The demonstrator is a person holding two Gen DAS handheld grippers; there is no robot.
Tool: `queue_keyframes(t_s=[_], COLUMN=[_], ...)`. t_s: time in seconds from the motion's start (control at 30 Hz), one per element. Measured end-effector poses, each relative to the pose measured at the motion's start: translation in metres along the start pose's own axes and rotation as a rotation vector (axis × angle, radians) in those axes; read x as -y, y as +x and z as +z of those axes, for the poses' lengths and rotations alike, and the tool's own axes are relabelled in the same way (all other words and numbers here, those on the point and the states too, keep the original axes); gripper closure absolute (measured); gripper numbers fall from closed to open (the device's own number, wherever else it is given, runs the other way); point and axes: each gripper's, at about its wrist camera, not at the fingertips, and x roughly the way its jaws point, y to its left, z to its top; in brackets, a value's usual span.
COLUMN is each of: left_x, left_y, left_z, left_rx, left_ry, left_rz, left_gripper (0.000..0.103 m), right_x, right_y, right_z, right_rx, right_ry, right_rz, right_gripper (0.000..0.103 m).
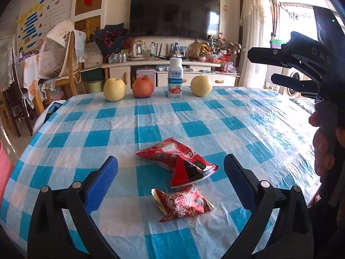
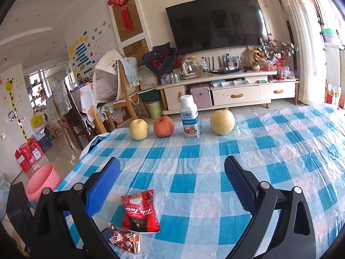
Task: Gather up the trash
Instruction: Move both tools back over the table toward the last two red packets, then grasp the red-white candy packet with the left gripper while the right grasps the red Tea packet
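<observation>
I am holding the left gripper (image 1: 170, 185) low over the near edge of the table (image 1: 269, 116), its blue pads spread wide and gripping nothing. Between them are lying the two pieces of trash: the red tea sachet (image 1: 179, 161) and, overlapping its near end, the red patterned wrapper (image 1: 183, 202). Both are resting flat on the checked plastic cloth, well apart from the row along the far edge: yellow apple (image 1: 114, 89), red apple (image 1: 143, 86), milk bottle (image 1: 175, 77) and pear (image 1: 201, 86). Those look like keepers, not trash.

I am carrying the right gripper (image 2: 171, 185) higher and to the right, likewise fully open and empty; in its view the sachet sits near its left pad.

Handling judgement: both wrappers are looking like thin, crinkled foil film, so very light, limp and slippery against the glossy cloth. A flat pinch may skate them away. I am expecting better purchase on a puffed middle or a raised crimped end seam, closing across the short width. The overlap risks lifting both at once or flicking one off.

A pink basin (image 2: 43, 181) is standing on the floor off the left edge, a likely bin.
</observation>
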Motion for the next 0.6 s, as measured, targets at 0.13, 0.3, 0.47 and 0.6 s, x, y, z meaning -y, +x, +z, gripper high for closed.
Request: queue_keyframes(t_s=[0.13,0.3,0.47,0.6], left_x=[0.006,0.004,-0.006,-0.006], left_y=[0.007,0.015,0.016,0.013], left_z=[-0.005,-0.01,-0.019,-0.026], left_rx=[-0.035,-0.111,-0.176,-0.208], left_ry=[0.012,0.002,-0.026,-0.023], left_rz=[-0.028,-0.046,-0.049,-0.054], left_gripper=[0.004,0.004,0.004,0.004], right_x=[0.02,0.02,-0.008,-0.037], right_y=[0.009,0.04,0.081,0.102], right_z=[0.001,-0.011,-0.035,-0.053], right_rx=[-0.041,-0.179,-0.372,-0.455], right_ry=[0.046,0.053,0.012,-0.081], right_rz=[-0.003,0.058,0.193,0.201], right_gripper=[0.007,0.007,0.007,0.007])
